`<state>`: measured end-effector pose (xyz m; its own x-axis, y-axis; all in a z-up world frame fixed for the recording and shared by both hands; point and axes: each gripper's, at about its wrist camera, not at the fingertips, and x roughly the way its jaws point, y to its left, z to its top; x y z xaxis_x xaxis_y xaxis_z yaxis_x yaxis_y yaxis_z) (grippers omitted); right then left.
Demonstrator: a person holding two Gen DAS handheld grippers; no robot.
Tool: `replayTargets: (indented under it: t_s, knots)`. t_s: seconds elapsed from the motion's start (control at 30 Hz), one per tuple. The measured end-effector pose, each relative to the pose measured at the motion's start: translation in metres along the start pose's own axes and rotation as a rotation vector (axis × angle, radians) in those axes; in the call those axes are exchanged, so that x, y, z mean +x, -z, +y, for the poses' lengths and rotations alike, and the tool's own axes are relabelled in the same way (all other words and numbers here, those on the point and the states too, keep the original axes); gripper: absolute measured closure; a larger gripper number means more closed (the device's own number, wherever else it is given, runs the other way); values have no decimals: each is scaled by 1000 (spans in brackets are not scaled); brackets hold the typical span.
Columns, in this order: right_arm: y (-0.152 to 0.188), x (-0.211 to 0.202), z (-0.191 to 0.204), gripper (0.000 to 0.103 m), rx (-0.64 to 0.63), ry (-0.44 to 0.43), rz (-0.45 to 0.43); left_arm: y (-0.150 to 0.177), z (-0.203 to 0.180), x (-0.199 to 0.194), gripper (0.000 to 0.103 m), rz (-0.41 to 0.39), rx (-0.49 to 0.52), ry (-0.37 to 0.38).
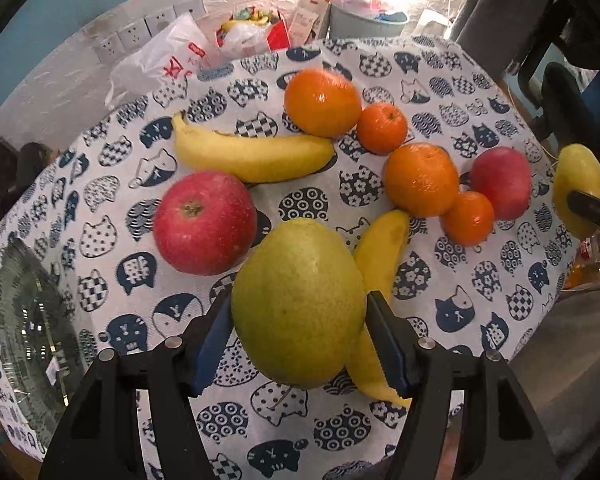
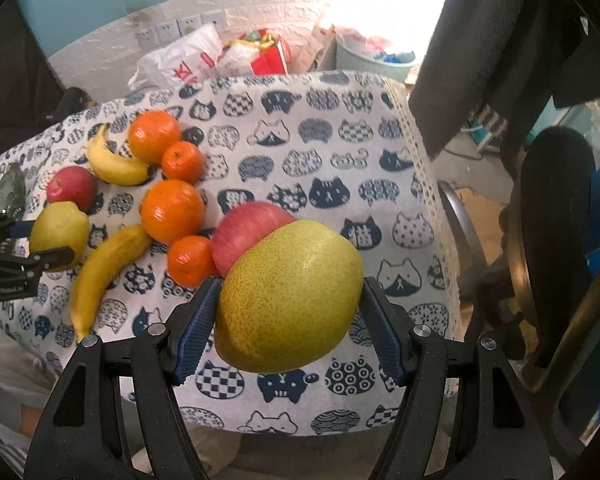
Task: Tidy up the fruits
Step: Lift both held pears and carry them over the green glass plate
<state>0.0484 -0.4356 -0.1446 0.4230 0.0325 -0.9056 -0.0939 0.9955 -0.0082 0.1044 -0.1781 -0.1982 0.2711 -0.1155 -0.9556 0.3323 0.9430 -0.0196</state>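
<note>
My left gripper (image 1: 300, 320) is shut on a yellow-green pear (image 1: 298, 304), held above the cat-print tablecloth (image 1: 100, 208). My right gripper (image 2: 290, 308) is shut on a second pear (image 2: 288, 296), also held above the cloth; it shows at the right edge of the left wrist view (image 1: 578, 188). On the cloth lie two bananas (image 1: 252, 156) (image 1: 374, 280), two red apples (image 1: 204, 222) (image 1: 500, 188), two large oranges (image 1: 322, 102) (image 1: 420, 178) and two small tangerines (image 1: 382, 128) (image 1: 468, 218).
A clear glass plate (image 1: 32, 328) sits at the table's left edge. Plastic bags (image 1: 172, 56), a red bag (image 1: 278, 34) and a bin (image 1: 366, 20) stand behind the table by the brick wall. A chair (image 2: 540, 240) stands to the right.
</note>
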Motion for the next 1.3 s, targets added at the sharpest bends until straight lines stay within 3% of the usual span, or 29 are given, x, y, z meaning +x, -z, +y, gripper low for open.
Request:
replayTargets:
  t_s: [0.63,1.03,1.3]
  knots:
    - [-31,-45,66,33,-101,-74,-133,21,15,-89,35,-195,-5,9]
    - [-53,-63,133,33,-197,-144,-173,43,47,-117,35,-240,-65,3]
    - [-65,-59,187,33,-259,-205,-154,58,80,-127,35,-253,-127,-11]
